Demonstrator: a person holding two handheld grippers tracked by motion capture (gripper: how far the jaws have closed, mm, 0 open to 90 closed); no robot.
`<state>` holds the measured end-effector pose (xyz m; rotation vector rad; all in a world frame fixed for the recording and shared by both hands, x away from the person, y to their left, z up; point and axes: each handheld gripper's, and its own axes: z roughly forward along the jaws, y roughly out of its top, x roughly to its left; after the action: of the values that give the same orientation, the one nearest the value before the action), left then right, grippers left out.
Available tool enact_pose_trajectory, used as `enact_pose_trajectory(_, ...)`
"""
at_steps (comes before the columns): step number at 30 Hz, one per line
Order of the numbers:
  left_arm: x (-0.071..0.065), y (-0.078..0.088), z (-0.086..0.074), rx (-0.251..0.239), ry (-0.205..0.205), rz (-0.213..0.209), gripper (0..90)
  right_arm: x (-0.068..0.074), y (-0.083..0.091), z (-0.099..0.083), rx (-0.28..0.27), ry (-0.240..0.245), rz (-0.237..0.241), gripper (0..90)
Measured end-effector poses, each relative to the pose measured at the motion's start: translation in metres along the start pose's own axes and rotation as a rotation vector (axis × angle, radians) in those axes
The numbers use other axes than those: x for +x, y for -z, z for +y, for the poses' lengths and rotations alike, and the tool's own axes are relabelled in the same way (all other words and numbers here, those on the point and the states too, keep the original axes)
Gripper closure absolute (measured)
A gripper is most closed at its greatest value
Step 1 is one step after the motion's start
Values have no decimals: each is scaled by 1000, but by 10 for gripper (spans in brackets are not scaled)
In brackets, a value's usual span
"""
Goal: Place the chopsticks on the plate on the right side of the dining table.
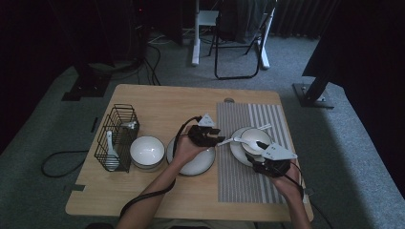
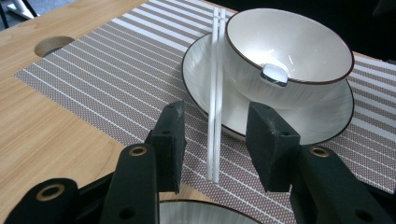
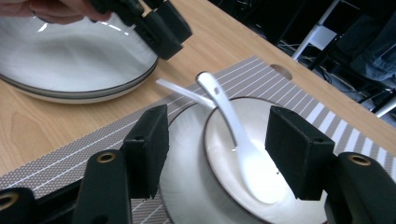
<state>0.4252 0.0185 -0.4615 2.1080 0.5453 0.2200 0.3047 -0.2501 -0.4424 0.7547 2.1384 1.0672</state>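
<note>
A light wooden desk carries a grey striped woven placemat along its right half. On the placemat, toward the desk's right edge, sits a white dark-rimmed saucer plate with a white dark-rimmed ceramic bowl on it. A white ceramic soup spoon rests in the bowl, its scoop down inside and its handle leaning out over the rim toward the desk's middle. A pair of white chopsticks lies beside the bowl, one end propped on the saucer plate and the other on the placemat.

The left gripper hangs near the middle of the desk, above the right edge of a second, larger white plate, which is bare. Its jaws stand wide apart and hold nothing; in the left gripper view the chopsticks run straight through the gap between them without touching either pad.

The right gripper sits at the near side of the bowl, near the desk's front right corner. Its jaws also stand wide and hold nothing; in the right gripper view they frame the bowl and the spoon's scoop.

Toward the left edge of the desk stands a black wire basket with another white spoon in it, and just beside it, between basket and larger plate, a second white bowl.
</note>
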Motion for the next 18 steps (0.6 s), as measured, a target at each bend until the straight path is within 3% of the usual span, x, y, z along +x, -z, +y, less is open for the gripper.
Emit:
enact_pose_trajectory(2, 0, 0, 0, 0, 0, 0, 578, -2, 0, 1, 4, 6, 1, 390)
enact_pose_trajectory(11, 0, 2, 1, 2, 3, 12, 551, -22, 1, 11, 71, 141, -11, 321)
enact_pose_trajectory(13, 0, 2, 0, 2, 5, 13, 550, -26, 1, 14, 70, 173, -8, 317)
enact_pose_trajectory(18, 1, 2, -1, -1, 11, 14, 548, -38, -2, 22, 56, 199, 1, 315)
